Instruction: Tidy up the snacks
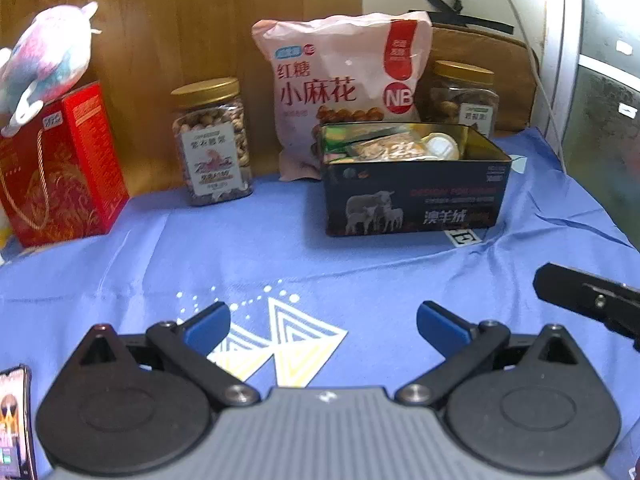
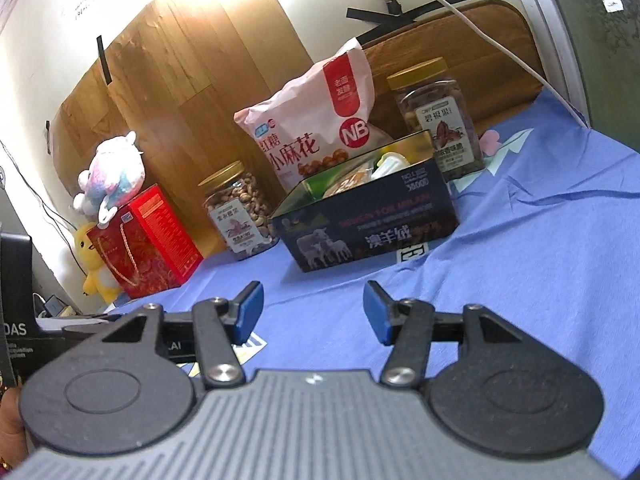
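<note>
Both tools hang back from the snacks with nothing in them: the left tool (image 1: 323, 326) has its blue pads spread wide over the blue cloth (image 1: 280, 248), and the right tool (image 2: 313, 312) is likewise wide, tilted, and near the cloth's front edge. The dark tin (image 1: 416, 196) stands open toward the back of the desk, already holding several small packets and a white cup. The pink snack bag (image 1: 340, 88) leans upright just behind it, flanked by a cashew jar (image 1: 214, 144) on one side and a darker nut jar (image 2: 440, 120) on the other. The task seems close to finished, or between picks. Any next move would call for a long forward reach toward the back row. A red gift box (image 1: 60, 168) carries a plush toy (image 1: 44, 60). Wood panels (image 2: 168, 92) line the wall, with a charger cable (image 2: 472, 20) trailing down.
</note>
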`<state>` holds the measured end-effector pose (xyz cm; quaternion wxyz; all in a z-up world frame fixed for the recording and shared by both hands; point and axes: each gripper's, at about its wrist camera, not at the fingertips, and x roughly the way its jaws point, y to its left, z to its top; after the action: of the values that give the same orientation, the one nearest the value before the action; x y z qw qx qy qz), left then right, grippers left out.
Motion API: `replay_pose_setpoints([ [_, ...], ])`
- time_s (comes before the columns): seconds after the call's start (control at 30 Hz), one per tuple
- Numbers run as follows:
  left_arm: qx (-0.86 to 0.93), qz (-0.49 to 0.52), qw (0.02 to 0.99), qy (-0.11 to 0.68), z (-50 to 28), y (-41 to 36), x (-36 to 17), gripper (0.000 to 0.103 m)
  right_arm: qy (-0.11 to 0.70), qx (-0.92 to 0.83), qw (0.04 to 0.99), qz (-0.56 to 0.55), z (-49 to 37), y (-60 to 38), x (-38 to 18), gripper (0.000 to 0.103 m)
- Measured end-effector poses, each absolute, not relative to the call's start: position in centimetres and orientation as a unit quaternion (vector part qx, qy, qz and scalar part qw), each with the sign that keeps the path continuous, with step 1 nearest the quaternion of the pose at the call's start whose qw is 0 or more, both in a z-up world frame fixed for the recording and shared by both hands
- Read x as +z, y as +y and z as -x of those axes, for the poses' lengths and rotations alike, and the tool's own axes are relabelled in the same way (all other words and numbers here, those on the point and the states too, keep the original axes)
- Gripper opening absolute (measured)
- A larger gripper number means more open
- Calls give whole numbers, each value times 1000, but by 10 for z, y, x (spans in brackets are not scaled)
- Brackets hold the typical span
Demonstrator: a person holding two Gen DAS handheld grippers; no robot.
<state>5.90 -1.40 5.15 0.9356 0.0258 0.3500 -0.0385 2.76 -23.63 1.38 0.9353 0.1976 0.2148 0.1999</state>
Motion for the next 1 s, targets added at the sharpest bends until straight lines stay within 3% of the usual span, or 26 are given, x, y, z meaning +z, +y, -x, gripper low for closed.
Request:
replay_pose_setpoints([
  [0.43, -21, -23, 933, 357, -61, -3, 44, 103, 223, 193, 936, -192, -27, -229, 12, 66],
  [0.57, -25, -26, 934, 356, -58, -5, 44, 103, 227, 188, 935, -199, -28, -231, 10, 76],
  [1.0, -33, -30, 938, 343, -55, -8, 46, 103, 235, 186, 931, -207, -30, -233, 8, 81],
])
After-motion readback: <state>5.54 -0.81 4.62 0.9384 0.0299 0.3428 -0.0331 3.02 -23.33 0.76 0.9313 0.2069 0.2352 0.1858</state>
